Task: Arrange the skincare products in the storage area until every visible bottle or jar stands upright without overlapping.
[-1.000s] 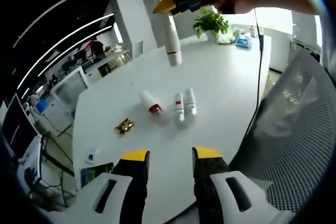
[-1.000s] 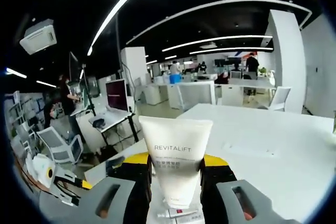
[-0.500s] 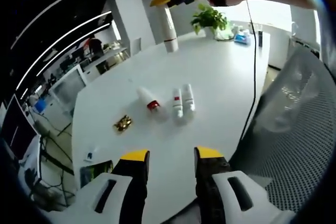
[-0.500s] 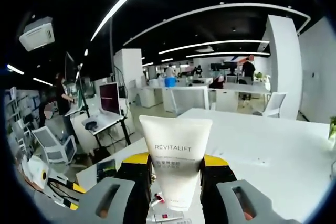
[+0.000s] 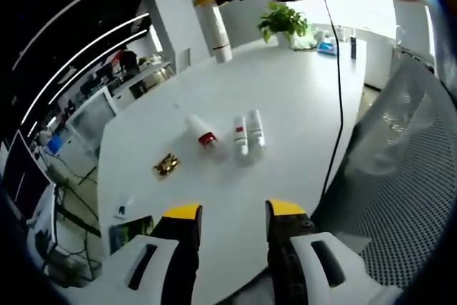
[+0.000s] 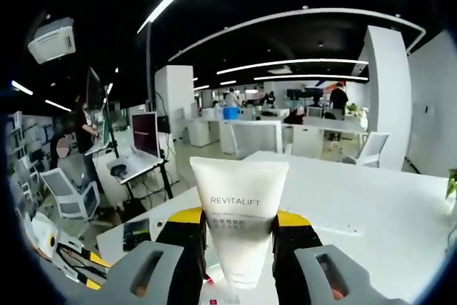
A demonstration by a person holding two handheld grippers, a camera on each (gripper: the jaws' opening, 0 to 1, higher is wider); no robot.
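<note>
Right gripper (image 6: 239, 230) pinches the white tube (image 6: 239, 216), lifted high over the table (image 5: 300, 98). Left gripper (image 5: 232, 212) hangs spread, gripping nothing; ahead of its jaws three bottles (image 5: 239, 135) lie flat, a gold item (image 5: 166, 166) left of them.

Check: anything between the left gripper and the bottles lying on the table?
Nothing visible. Bare white table runs from the open left gripper to the lying bottles. The gold item sits off to the side.
</note>
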